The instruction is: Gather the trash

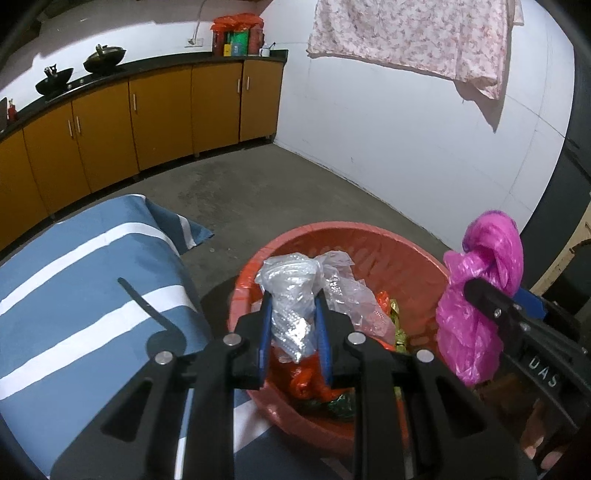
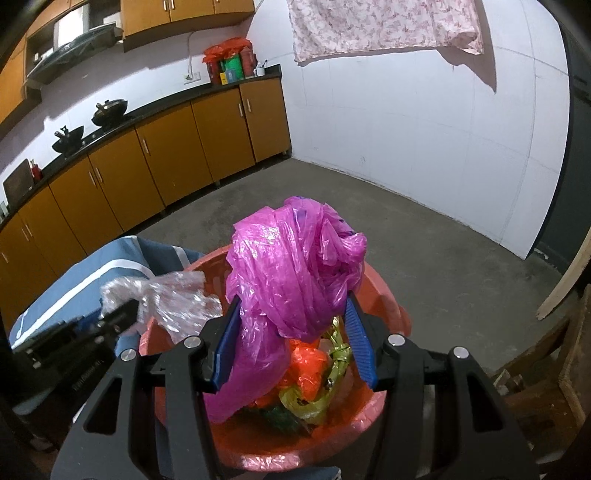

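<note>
Closest to the left wrist lens, the left gripper (image 1: 293, 299) has its blue fingers (image 1: 266, 332) pinched on a crumpled clear plastic bag (image 1: 295, 295), held above the red basin (image 1: 406, 251). Just to its right, the right gripper (image 2: 293, 306) is clamped on a bunched magenta plastic bag (image 2: 291, 266), its blue pads (image 2: 360, 343) pressing both sides of the wad, also over the basin. Inside the basin lie orange wrappers (image 2: 306, 369), a yellow-green bag (image 2: 306, 402) and dark green foil (image 1: 341, 402), directly under both held bags. Left of the basin and touching its rim is a blue cloth with white stripes (image 1: 74, 280), draped over a raised surface whose edge drops to the floor. Right of the basin stands rough wooden furniture (image 2: 546, 373), with a pale plank (image 2: 565, 277) leaning behind it.

Beyond is bare grey concrete floor (image 1: 280, 184). Orange cabinets (image 1: 159, 118) under a black counter (image 1: 155, 66) run along the left wall, carrying two dark woks (image 1: 103, 61) and a cluster of red and green packages (image 1: 238, 35) at the far end. Pink floral fabric (image 1: 413, 33) hangs against the white wall (image 1: 388, 122).
</note>
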Demonstrator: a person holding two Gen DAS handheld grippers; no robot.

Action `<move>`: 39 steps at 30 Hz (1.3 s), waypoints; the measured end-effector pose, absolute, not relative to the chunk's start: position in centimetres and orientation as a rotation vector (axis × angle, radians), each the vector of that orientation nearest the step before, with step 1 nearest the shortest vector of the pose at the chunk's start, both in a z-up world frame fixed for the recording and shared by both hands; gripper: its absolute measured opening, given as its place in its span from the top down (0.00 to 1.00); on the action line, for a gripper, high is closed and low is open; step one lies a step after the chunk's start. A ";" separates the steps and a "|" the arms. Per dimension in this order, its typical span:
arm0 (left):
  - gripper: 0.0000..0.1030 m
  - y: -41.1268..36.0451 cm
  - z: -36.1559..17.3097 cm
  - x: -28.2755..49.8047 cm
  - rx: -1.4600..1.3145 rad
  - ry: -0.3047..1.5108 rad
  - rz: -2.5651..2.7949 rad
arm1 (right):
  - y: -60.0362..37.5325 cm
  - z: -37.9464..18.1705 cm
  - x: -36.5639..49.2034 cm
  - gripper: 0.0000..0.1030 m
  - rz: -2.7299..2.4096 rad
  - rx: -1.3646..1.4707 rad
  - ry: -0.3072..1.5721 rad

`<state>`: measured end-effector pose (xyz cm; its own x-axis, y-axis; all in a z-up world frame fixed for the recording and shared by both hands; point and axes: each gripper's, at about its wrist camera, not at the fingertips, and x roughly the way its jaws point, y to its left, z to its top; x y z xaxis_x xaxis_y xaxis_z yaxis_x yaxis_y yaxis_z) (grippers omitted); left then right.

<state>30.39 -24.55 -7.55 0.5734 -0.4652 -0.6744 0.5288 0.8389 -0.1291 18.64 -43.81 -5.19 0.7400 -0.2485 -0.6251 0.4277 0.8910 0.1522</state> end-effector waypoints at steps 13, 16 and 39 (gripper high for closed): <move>0.51 -25.0 -8.1 30.3 0.098 0.768 -0.629 | -44.7 -5.0 18.5 0.37 -0.353 0.365 0.606; 0.48 -24.5 -8.3 30.3 0.090 0.776 -0.624 | -44.8 -5.1 18.4 0.37 -0.353 0.369 0.608; 0.05 -15.5 -4.4 24.6 0.102 0.649 -0.449 | -38.8 -2.1 14.2 0.04 -0.451 0.179 0.504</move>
